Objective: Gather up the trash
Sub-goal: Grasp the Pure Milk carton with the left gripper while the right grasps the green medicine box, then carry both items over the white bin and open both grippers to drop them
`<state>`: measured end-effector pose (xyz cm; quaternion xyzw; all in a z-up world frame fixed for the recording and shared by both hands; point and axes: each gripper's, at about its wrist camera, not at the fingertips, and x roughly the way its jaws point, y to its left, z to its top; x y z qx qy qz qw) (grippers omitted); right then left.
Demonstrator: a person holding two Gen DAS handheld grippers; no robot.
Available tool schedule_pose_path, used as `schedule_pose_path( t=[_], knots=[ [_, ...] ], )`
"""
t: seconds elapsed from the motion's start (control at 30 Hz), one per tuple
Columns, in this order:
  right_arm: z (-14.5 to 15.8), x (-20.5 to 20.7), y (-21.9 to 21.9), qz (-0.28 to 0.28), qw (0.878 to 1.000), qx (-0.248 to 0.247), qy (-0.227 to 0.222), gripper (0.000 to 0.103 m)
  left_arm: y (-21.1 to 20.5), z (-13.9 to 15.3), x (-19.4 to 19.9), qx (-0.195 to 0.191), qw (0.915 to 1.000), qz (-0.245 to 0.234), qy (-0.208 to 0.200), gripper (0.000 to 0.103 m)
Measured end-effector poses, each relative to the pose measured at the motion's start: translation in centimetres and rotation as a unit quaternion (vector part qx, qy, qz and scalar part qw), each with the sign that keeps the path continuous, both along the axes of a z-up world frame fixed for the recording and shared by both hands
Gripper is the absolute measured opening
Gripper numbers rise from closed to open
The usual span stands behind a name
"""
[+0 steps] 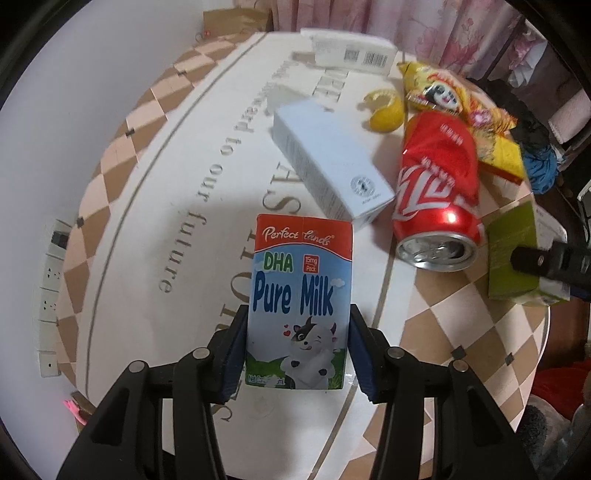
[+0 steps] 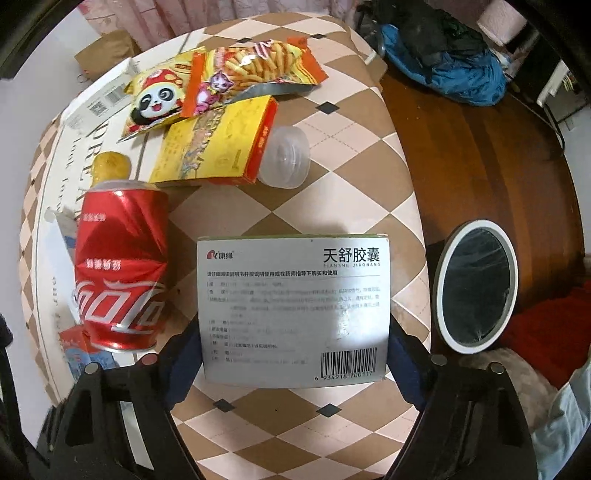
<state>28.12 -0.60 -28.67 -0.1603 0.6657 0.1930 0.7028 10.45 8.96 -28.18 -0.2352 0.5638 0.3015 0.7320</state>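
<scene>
Gripping with my left gripper [image 1: 297, 345], I have the milk carton [image 1: 299, 299] clamped upright between both pads, while a pale blue box [image 1: 328, 166] lies at 12 o'clock and a dented cola can [image 1: 439, 195] at 1 o'clock on the table [image 1: 147, 206]. My right gripper [image 2: 291, 365] is clamped on the medicine box [image 2: 291, 310], the can [image 2: 120, 266] at 10 o'clock, yellow box [image 2: 218, 147] and snack bags [image 2: 255, 70] at 12, bin [image 2: 476, 291] at 3.

Checkered round table [image 2: 332, 177], pink curtains [image 1: 424, 22], dark wooden floor [image 2: 480, 155]
</scene>
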Motion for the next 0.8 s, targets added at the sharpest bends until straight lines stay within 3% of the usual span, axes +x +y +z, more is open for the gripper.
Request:
schedule_pose_path(
  t=[0.33, 0.57, 0.8],
  knots=[
    [3.0, -4.6, -3.2, 0.058, 0.997, 0.031, -0.046, 0.088, -2.7, 5.9, -1.0, 0.058, 0.9969, -0.033, -0.041, 0.046],
    [6.5, -8.3, -7.0, 0.052, 0.992, 0.083, -0.081, 0.088, -5.1, 10.2, -1.0, 0.083, 0.9922, -0.060, -0.072, 0.046],
    [10.3, -7.7, -10.5, 0.028, 0.985, 0.133, -0.107, 0.088, -8.3, 14.4, 0.2, 0.096, 0.9844, -0.094, -0.113, 0.046]
  ],
)
